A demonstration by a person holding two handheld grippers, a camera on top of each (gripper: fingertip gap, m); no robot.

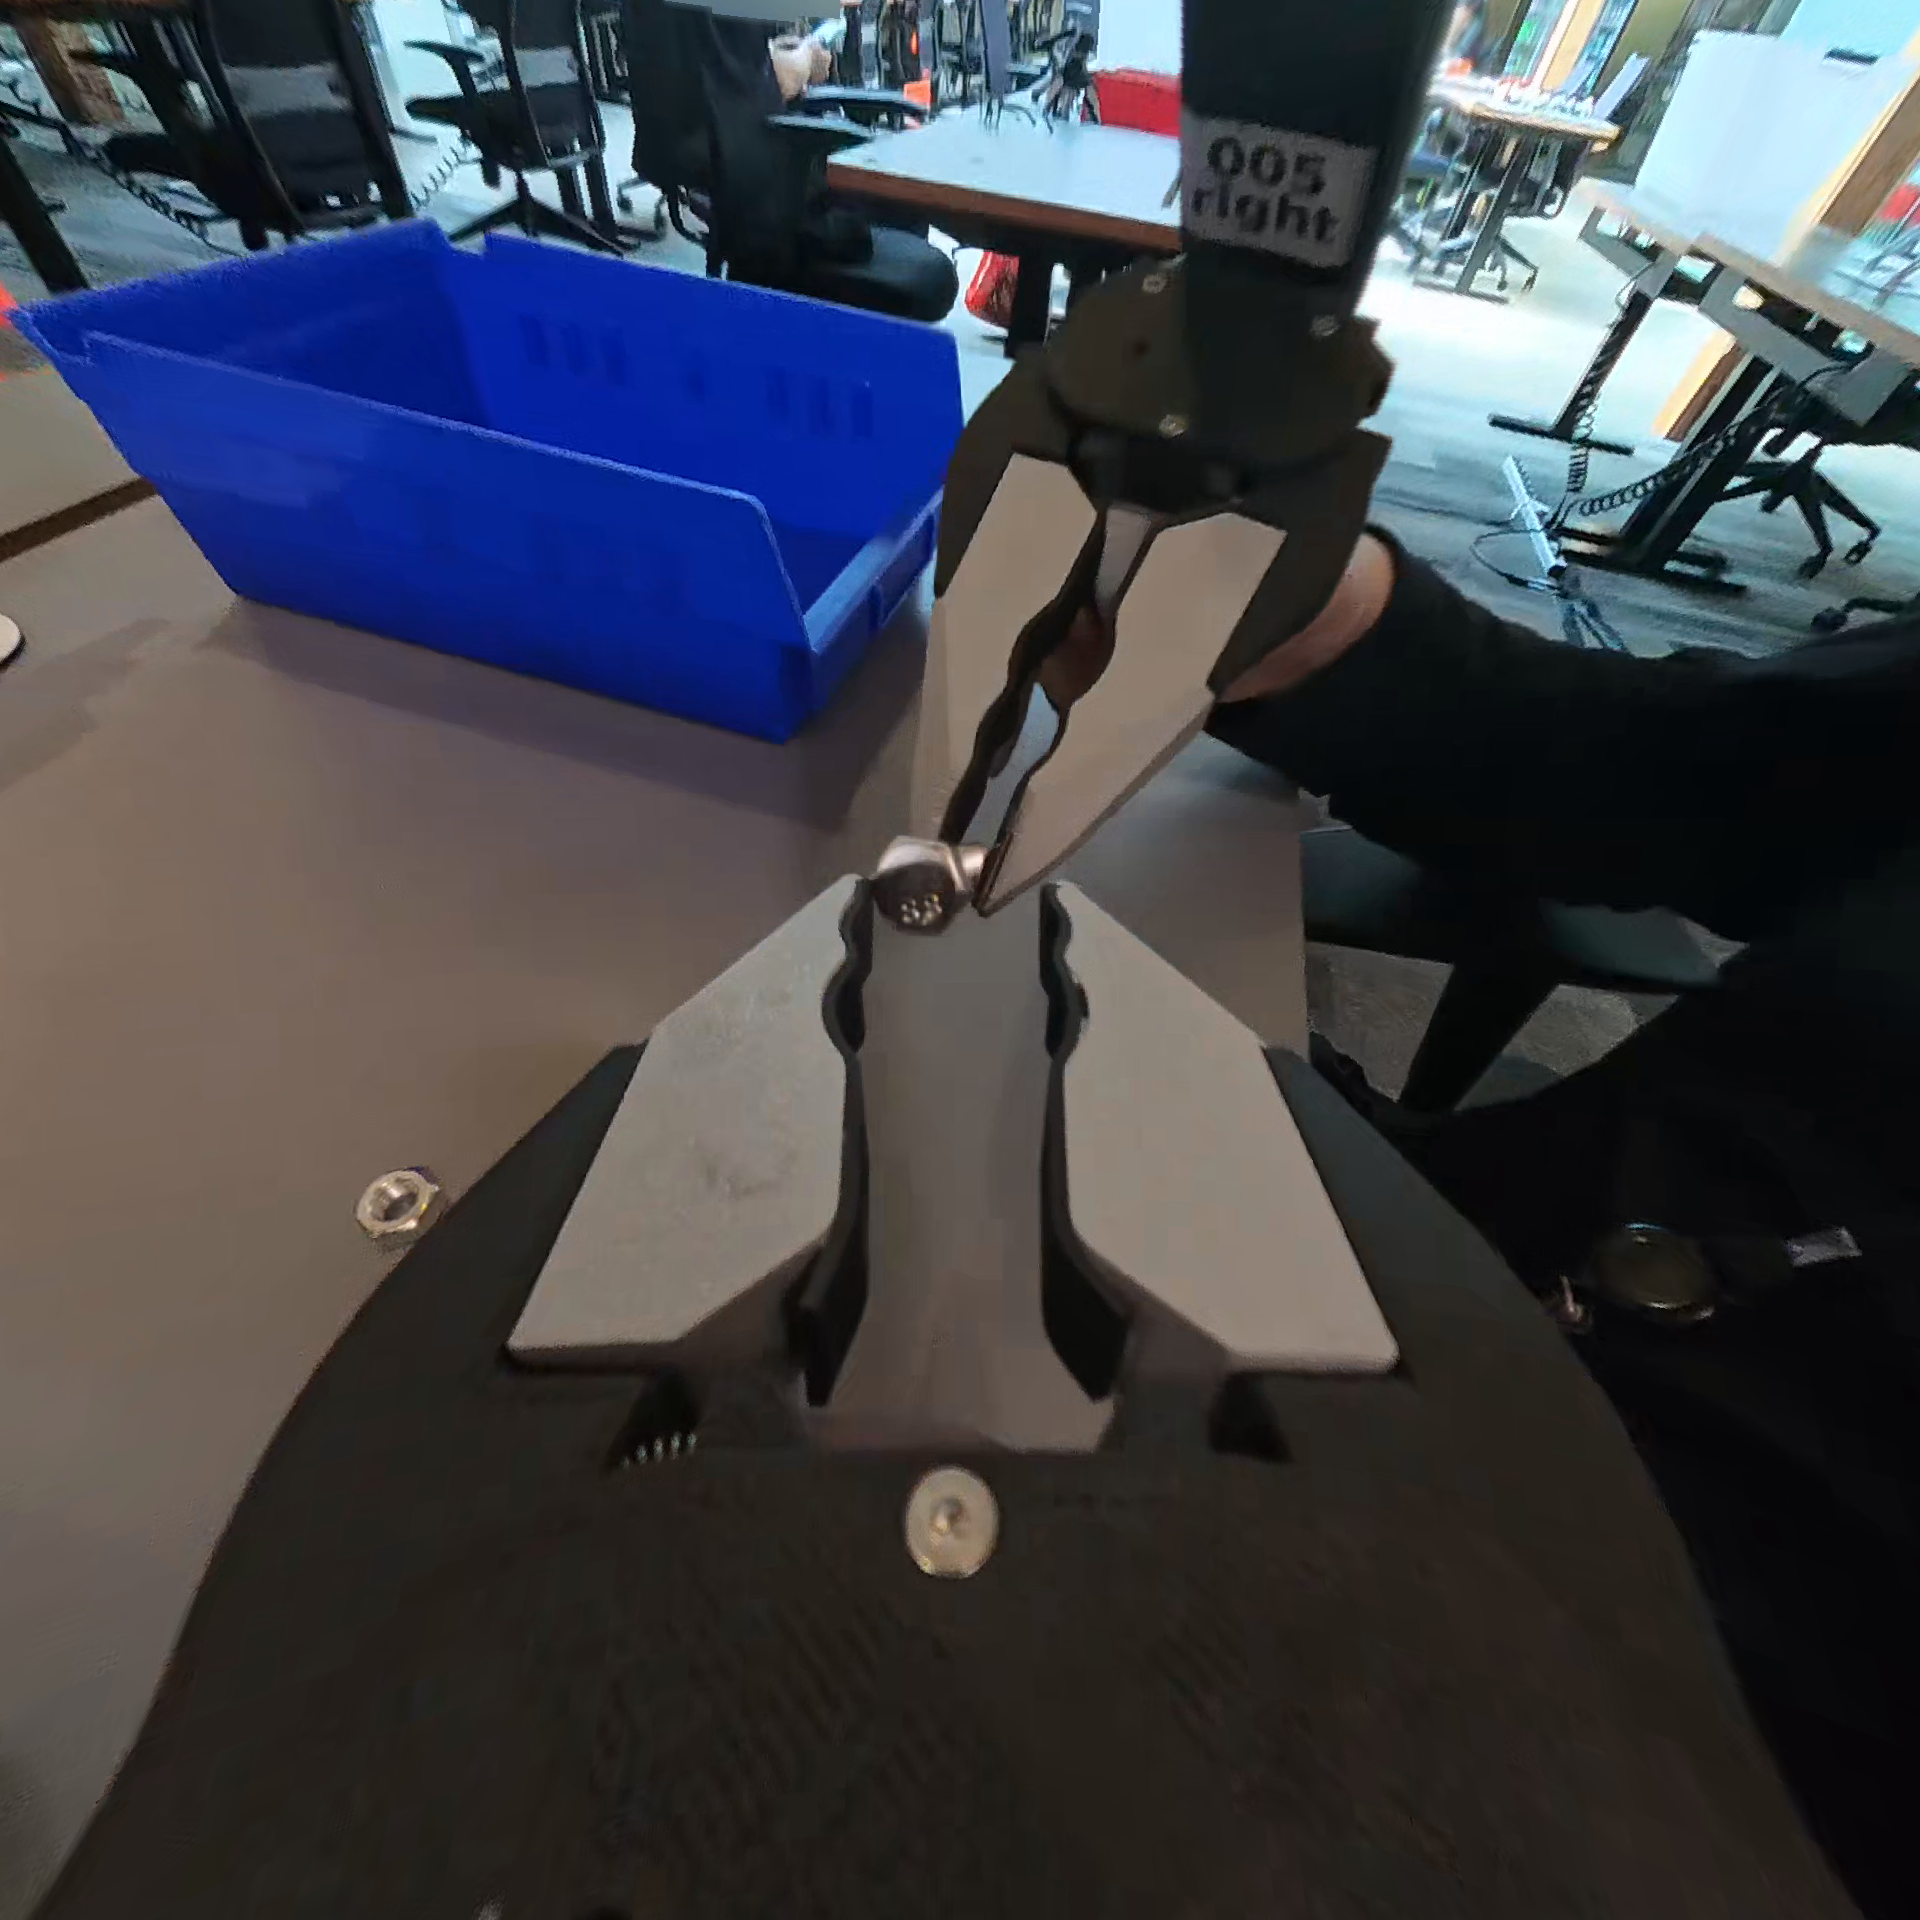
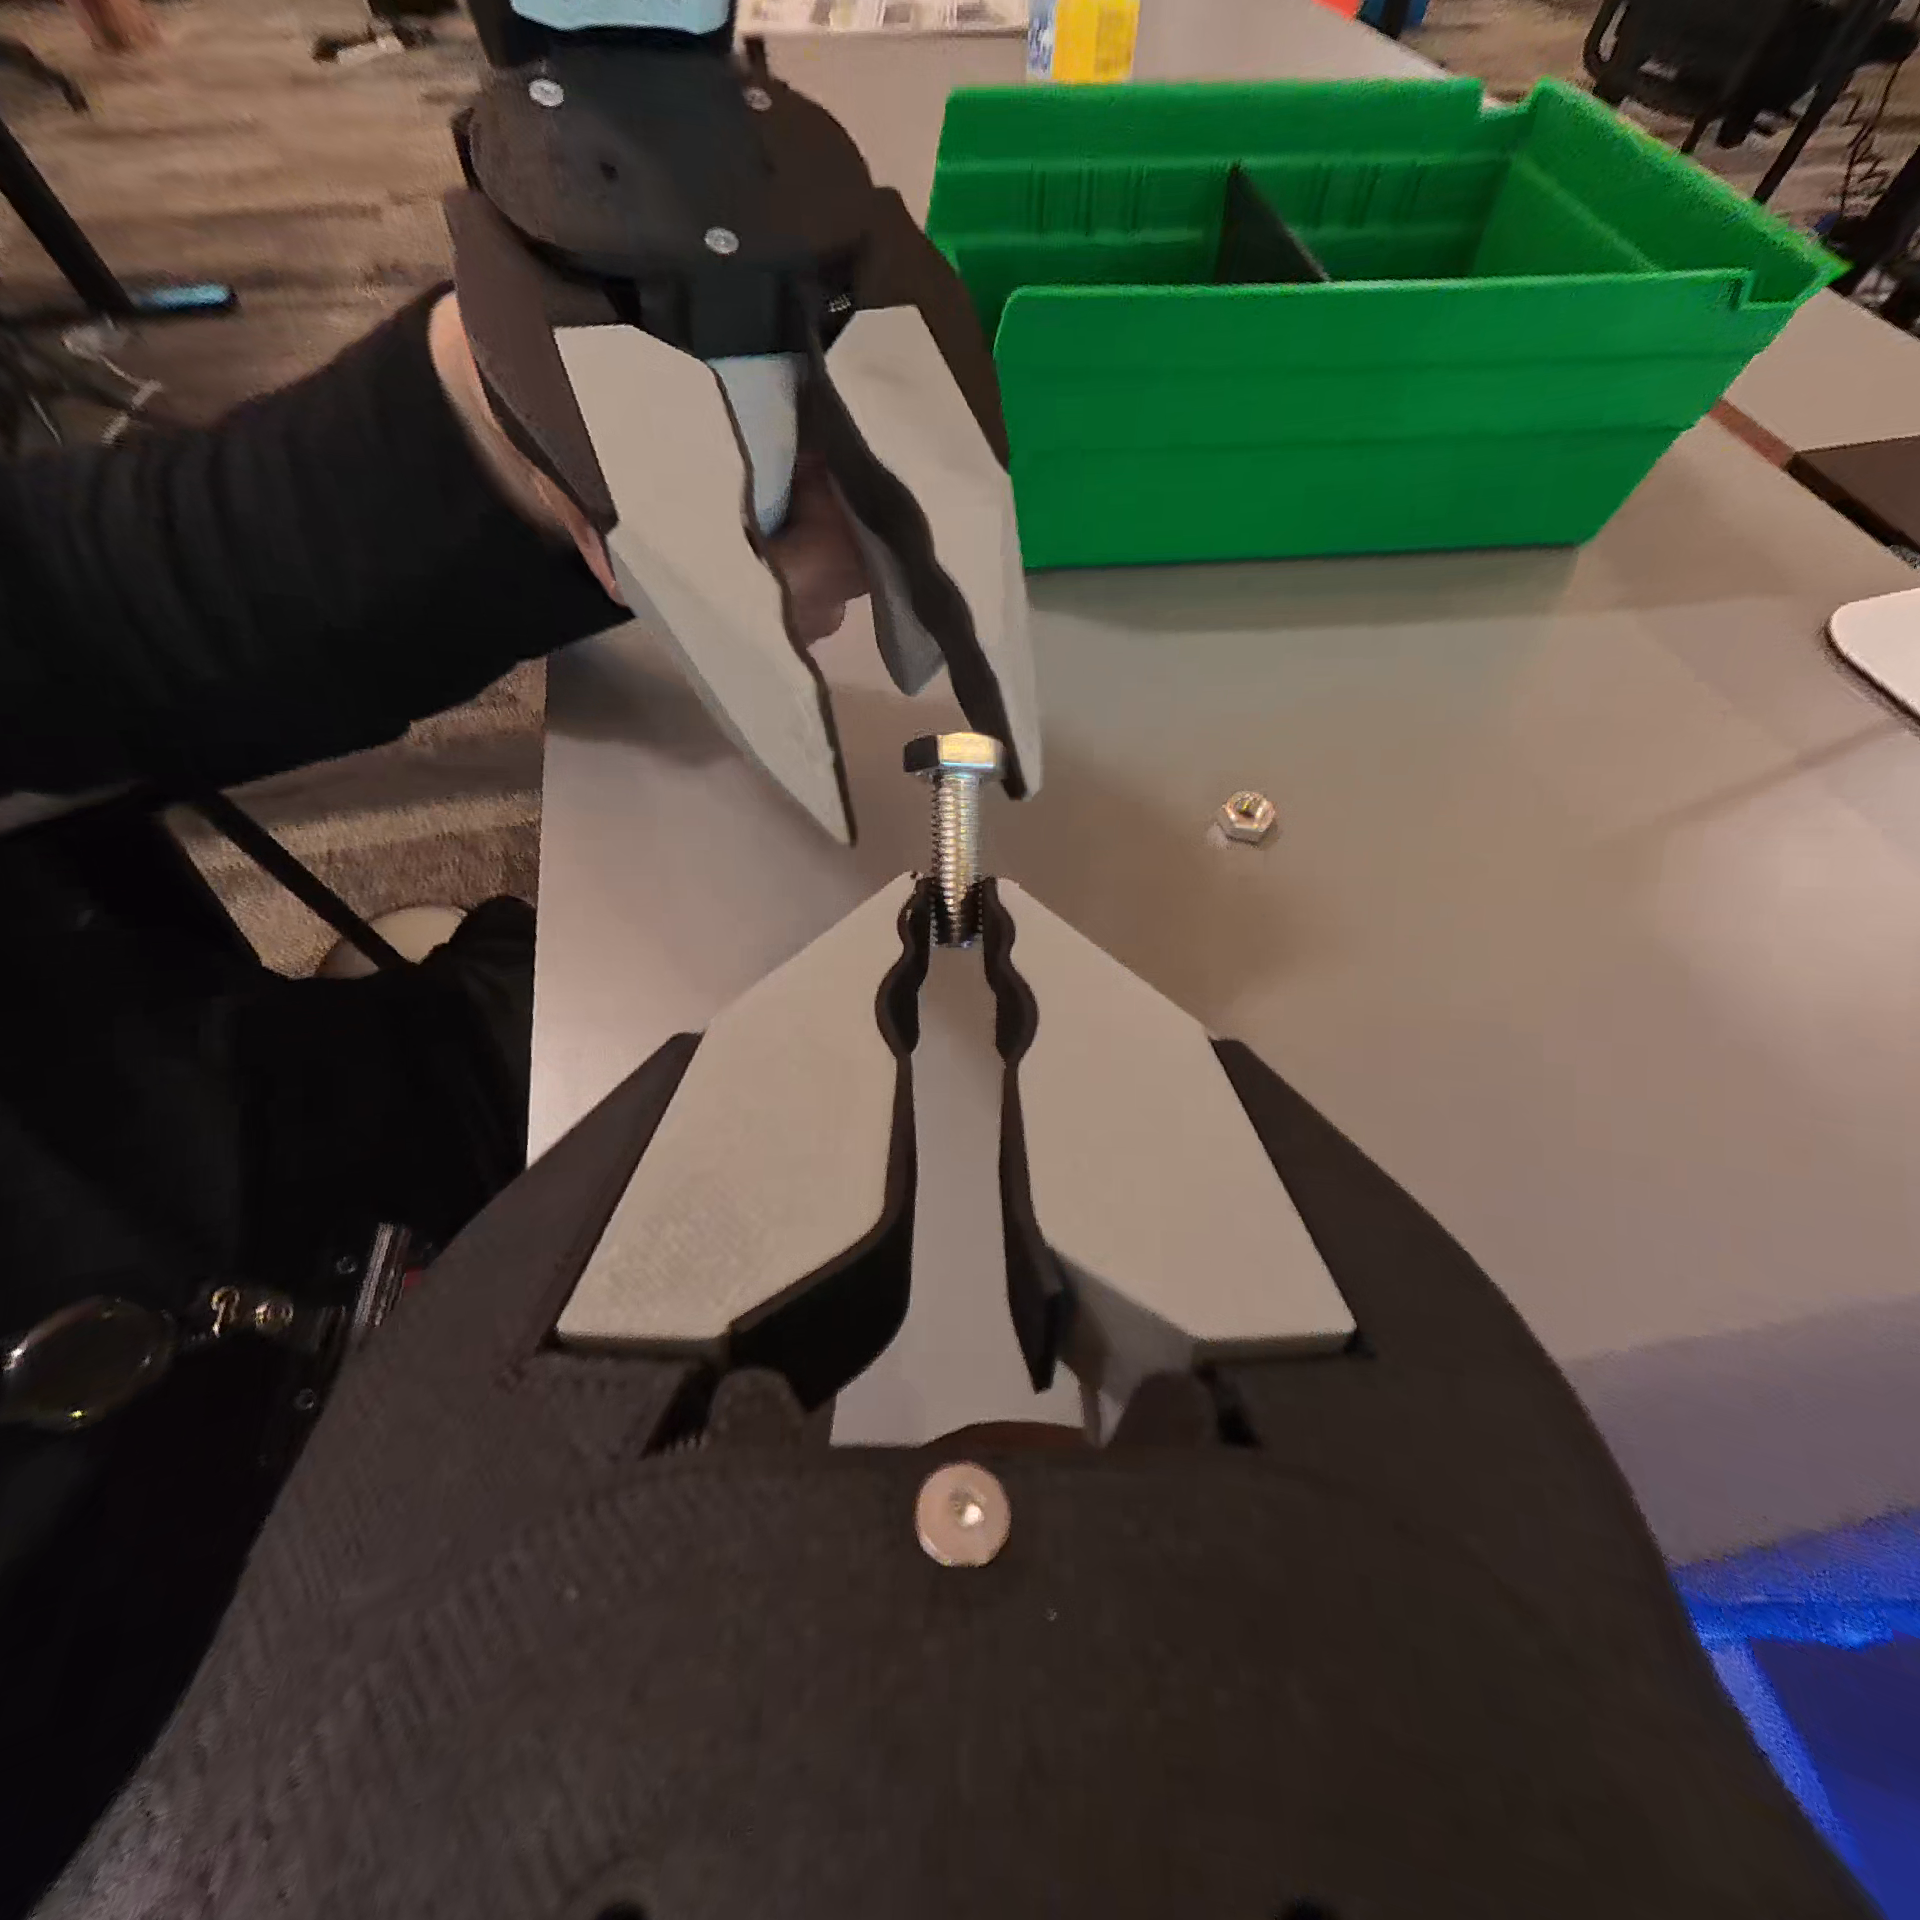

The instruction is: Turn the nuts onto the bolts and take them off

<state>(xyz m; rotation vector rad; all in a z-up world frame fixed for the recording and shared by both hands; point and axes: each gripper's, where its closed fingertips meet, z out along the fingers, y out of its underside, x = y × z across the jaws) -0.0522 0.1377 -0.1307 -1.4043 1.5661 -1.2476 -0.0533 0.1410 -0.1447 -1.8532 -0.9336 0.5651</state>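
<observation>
The right hand-held gripper [image 2: 954, 902] pinches the threaded end of the bolt [image 2: 956, 821], which stands out beyond its tips; the left hand-held gripper [image 1: 956, 902] is spread wide around the bolt's hex head, one fingertip [image 2: 1023, 774] just beside it, gripping nothing; a loose nut [image 2: 1245, 816] lies apart on the bare grey worktop [image 2: 1455, 935]; a green bin [image 2: 1351, 416] stands near the far edge, a blue bin [image 1: 499, 499] opposite; office chairs and desks beyond.

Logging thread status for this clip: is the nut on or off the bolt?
Off. The hex nut lies alone on the table; the right tool grips the bolt by its bare threads.
</observation>
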